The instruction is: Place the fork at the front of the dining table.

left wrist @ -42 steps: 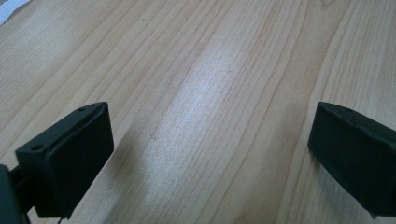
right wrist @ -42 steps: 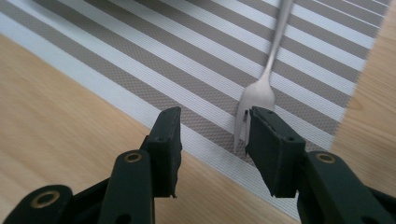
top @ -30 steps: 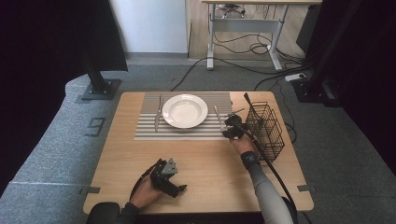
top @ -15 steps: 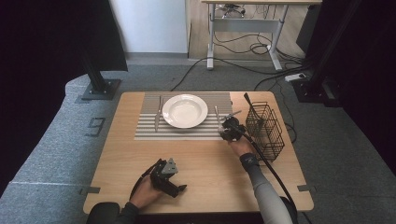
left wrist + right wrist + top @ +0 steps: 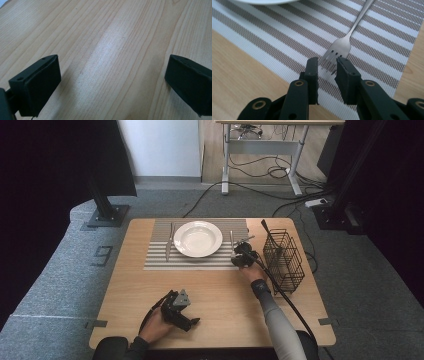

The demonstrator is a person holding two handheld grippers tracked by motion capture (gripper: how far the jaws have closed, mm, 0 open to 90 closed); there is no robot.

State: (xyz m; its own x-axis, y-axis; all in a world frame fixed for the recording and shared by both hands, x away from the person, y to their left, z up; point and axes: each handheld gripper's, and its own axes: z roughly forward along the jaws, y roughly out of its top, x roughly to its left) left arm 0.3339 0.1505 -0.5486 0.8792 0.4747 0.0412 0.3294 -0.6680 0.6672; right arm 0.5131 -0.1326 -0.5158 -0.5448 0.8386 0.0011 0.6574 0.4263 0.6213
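Note:
A silver fork (image 5: 358,21) lies along the right side of a striped placemat (image 5: 155,260), beside a white plate (image 5: 197,238). My right gripper (image 5: 327,67) is shut on the fork's tines, one jaw tight against each side, and the handle points away from me. In the high view the right gripper (image 5: 240,254) sits at the placemat's right edge with the fork (image 5: 232,239) running up from it. A knife (image 5: 169,241) lies left of the plate. My left gripper (image 5: 189,319) rests on the near table, jaws wide apart in the left gripper view (image 5: 112,82) over bare wood.
A black wire basket (image 5: 284,260) stands just right of the right gripper, near the table's right edge. The right gripper's cable (image 5: 285,297) trails back along the forearm. Light wooden table (image 5: 225,300) stretches between the two hands.
The right gripper has shifted slightly left, away from the basket and over the placemat's right edge. The left gripper has stayed put.

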